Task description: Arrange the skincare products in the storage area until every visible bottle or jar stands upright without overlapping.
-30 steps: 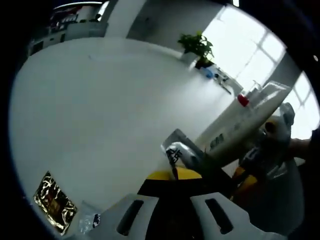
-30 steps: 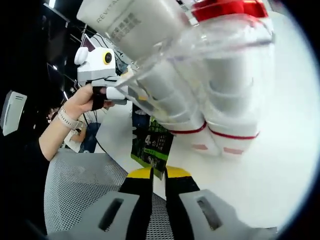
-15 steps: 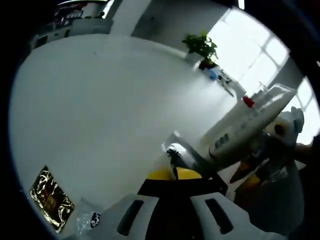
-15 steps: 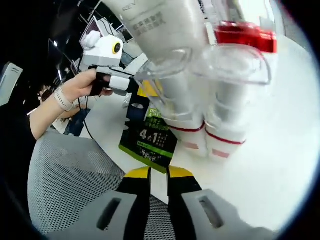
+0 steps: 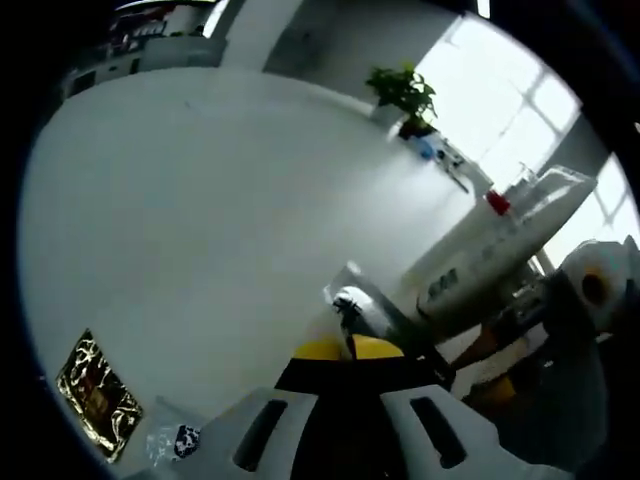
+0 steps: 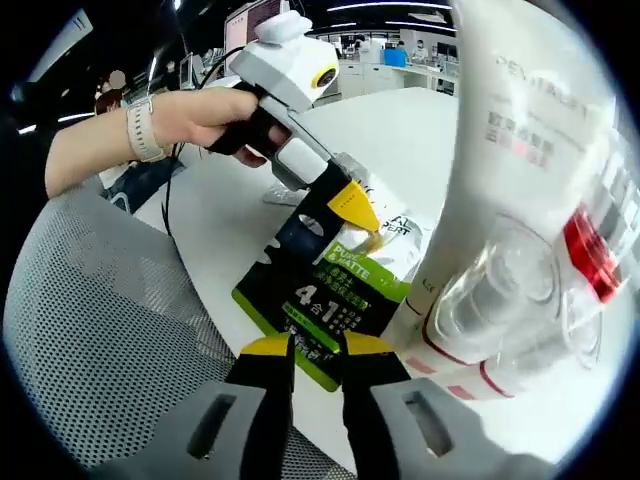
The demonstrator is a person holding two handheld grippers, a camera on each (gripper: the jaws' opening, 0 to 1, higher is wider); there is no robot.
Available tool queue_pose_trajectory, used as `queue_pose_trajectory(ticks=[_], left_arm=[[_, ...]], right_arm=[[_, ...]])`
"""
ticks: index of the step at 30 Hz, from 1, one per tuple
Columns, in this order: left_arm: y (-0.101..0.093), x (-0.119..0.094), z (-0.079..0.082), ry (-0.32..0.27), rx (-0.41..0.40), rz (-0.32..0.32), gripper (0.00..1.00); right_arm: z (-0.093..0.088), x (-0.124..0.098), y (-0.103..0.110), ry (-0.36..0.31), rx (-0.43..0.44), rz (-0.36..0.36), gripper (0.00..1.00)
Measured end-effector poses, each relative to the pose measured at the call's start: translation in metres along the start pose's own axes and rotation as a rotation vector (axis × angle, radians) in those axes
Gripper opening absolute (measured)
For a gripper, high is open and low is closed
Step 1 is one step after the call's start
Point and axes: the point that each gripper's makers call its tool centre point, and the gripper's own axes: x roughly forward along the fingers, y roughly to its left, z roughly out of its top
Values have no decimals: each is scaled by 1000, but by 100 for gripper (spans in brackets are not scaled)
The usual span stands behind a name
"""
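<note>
- Reading the labels first: the green and black packet [image 6: 330, 285] carries a large "4 in 1", and the big white tube [image 6: 505, 150] beside it shows pale letters that look like "PENTALET", but I cannot read them surely.
- The packet lies flat on the white table [image 6: 400, 130], its near corner just in front of the right gripper [image 6: 318, 350].
- The right gripper's yellow tips stand close together with a narrow gap, and whether they pinch the packet edge I cannot tell.
- The left gripper [image 6: 352, 205], held by a hand [image 6: 215, 115] with a watch, touches the far side of the packet; in the left gripper view its jaws [image 5: 347, 350] are clenched on the packet's silver edge [image 5: 362, 305].
- To the right of the packet, a clear plastic pack [image 6: 520, 310] holds white bottles with red bands.
- The white tube leans, long axis slanting up away from the packet.
- The table is wide and white; a potted plant [image 5: 402, 95] stands far behind the tube by bright windows, and a gold wrapper [image 5: 95, 392] lies well apart to the left.
- A grey mesh chair [image 6: 100, 340] is beside the table.
</note>
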Motion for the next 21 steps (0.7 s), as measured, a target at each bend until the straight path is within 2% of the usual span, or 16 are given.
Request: queue_pose_trajectory(ticks=[7,9,13,15,17,21], left_arm=[[-3,0,-1,3,8,-15,0],[-4,1,-2,12,45,-16,0],[-4,2,-3,15,39,-11,0],[-3,3,-3,16,52,-11,0],[-1,4,-4,21,106,-3,0],[-2,5,-2,16,119,-4,0]], right_arm=[[6,7,-1,7,-31,-9,19],[7,9,-2,9,-40,-15,21],[6,15,-1,29,-65,-21,20],[5,18,-1,38,-68,-18,20],[6,19,0,39,-78,-11,19],[7,22,1,50,-105,-18,19]])
